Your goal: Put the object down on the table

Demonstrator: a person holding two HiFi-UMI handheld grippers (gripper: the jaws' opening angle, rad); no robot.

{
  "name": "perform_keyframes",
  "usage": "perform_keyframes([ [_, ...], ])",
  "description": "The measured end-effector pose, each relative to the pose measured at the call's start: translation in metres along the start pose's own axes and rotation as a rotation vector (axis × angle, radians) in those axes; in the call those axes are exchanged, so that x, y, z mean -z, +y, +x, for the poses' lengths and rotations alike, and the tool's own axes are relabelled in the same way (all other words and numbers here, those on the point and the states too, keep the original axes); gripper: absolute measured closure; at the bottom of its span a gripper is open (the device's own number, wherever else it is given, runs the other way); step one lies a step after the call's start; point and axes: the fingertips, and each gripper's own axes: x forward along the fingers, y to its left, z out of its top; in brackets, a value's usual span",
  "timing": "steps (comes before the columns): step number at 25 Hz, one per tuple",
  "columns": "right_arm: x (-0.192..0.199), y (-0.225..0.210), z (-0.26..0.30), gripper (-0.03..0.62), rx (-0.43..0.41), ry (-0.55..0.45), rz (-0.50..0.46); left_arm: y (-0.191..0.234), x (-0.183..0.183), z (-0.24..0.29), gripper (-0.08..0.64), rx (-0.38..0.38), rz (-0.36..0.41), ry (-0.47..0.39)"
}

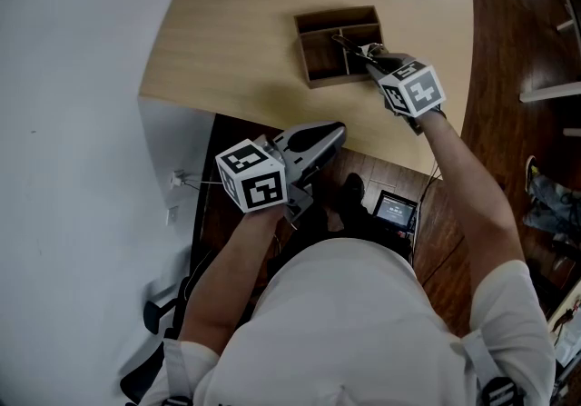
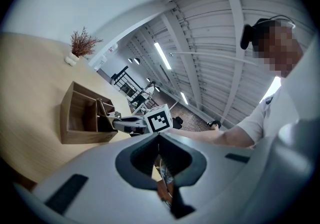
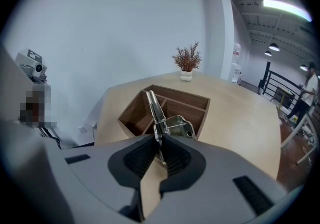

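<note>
The right gripper point(image 3: 159, 154) is clamped on a metal tool point(image 3: 161, 114) and holds it over the wooden box point(image 3: 131, 112), so the tool is not yet down on the surface point(image 1: 227, 41). The next move, I judge, is to carry it clear of the box to bare wood, lower it and let go (the left gripper point(image 2: 159, 139), jaws together and empty, hangs off the near edge).

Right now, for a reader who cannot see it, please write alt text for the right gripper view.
The right gripper is shut on a metal utensil, held over a divided wooden box on a wooden table. A potted plant stands at the table's far edge.
</note>
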Motion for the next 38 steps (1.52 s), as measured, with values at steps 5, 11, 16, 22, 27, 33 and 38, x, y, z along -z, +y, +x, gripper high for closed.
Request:
perform_keyframes([
  [5,-0.001,0.001,0.0,0.577,-0.002,0.004,0.004,0.0,0.001,0.0,0.561,-0.004,0.005,0.001],
  [11,-0.002,0.004,0.0,0.571,-0.01,0.015,-0.006,0.004,0.0,0.002,0.561,-0.014,0.003,-0.007],
  [16,-0.002,0.001,0.002,0.555,-0.004,0.017,-0.005,0.007,-0.002,0.004,0.561,-0.014,-0.001,-0.008],
  [22,-0.004,-0.005,-0.001,0.524,0.013,0.002,0.013,0.011,0.001,0.005,0.561,-0.022,-0.01,-0.012],
  [27,-0.007,-0.007,-0.008,0.512,0.027,-0.019,0.02,0.012,-0.002,0.004,0.561,-0.029,-0.01,-0.018],
  [33,-0.009,-0.011,-0.019,0.511,0.054,-0.035,0.019,0.013,-0.005,0.004,0.561,-0.033,-0.004,-0.027],
  [38,-0.01,-0.011,-0.031,0.511,0.063,-0.048,0.036,0.008,-0.007,0.004,0.561,-0.029,0.002,-0.03],
])
